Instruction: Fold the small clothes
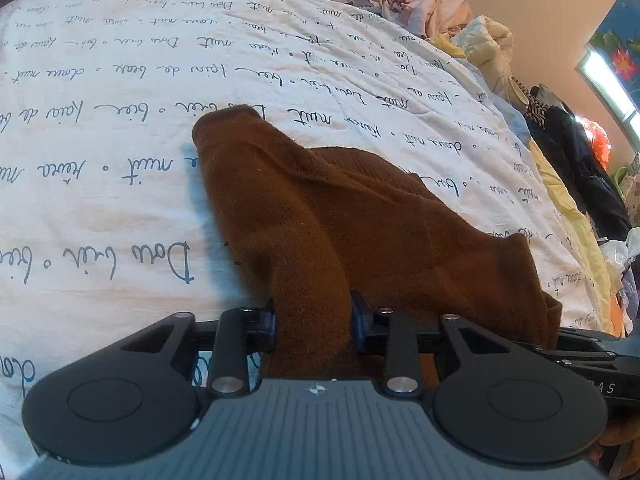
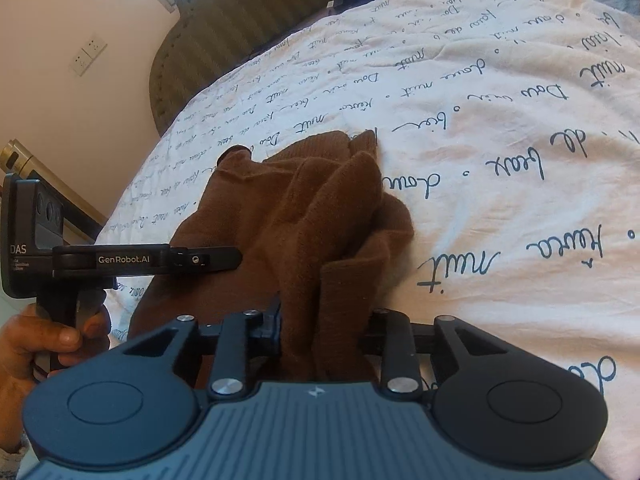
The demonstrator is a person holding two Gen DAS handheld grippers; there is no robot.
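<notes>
**A:** How far along are you looking on the bed cover (image 1: pixel 120 128)?

**B:** Early, I'd judge. The brown garment (image 1: pixel 360 216) is lying bunched in the middle of the cover, ridged and rumpled, with no neat fold showing yet. You are only getting hold of it; the flattening and folding are all still waiting. The heap of other clothes (image 1: pixel 432 4) is sitting at the cover's far edge, untouched as far as I can tell.

**A:** And the tools?

**B:** Your left gripper (image 1: pixel 314 320) is pinching a raised ridge of the garment at its near edge, pads pressing on the cloth. Your right gripper (image 2: pixel 326 320) is pinching another bunch of the same garment, jaws drawn in on it.

**A:** Pose?

**B:** Both are pointing steeply down toward the cover, side by side. Your left hand (image 2: pixel 48 344) is wrapping its handle, just off the cover's edge.
</notes>
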